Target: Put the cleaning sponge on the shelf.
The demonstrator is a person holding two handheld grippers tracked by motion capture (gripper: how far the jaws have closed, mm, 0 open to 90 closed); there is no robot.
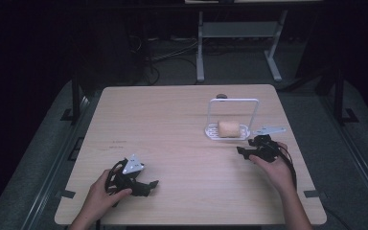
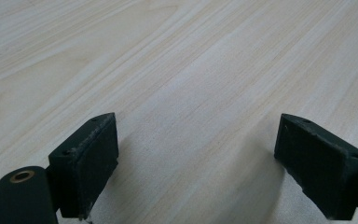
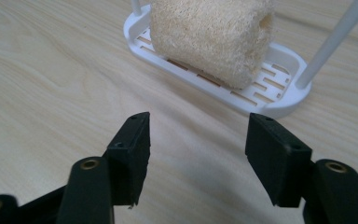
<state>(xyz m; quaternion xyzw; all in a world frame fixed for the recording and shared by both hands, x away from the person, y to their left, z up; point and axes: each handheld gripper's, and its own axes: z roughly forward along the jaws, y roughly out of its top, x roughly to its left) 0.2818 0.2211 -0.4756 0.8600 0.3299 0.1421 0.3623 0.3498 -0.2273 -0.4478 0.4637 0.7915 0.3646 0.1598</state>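
Loofah (image 1: pixel 229 129) already sits in white rack (image 1: pixel 211 134); right claw (image 3: pixel 198 140) open & empty nearby, left claw (image 2: pixel 196 158) open on bench (image 1: pixel 172 120).

Pretty plain setup: a light wood table (image 1: pixel 172 129) with a white slotted rack (image 1: pixel 220 134) sitting on it toward the far right. The loofah sponge (image 1: pixel 229 129) lies in that rack, under its hoop handle.
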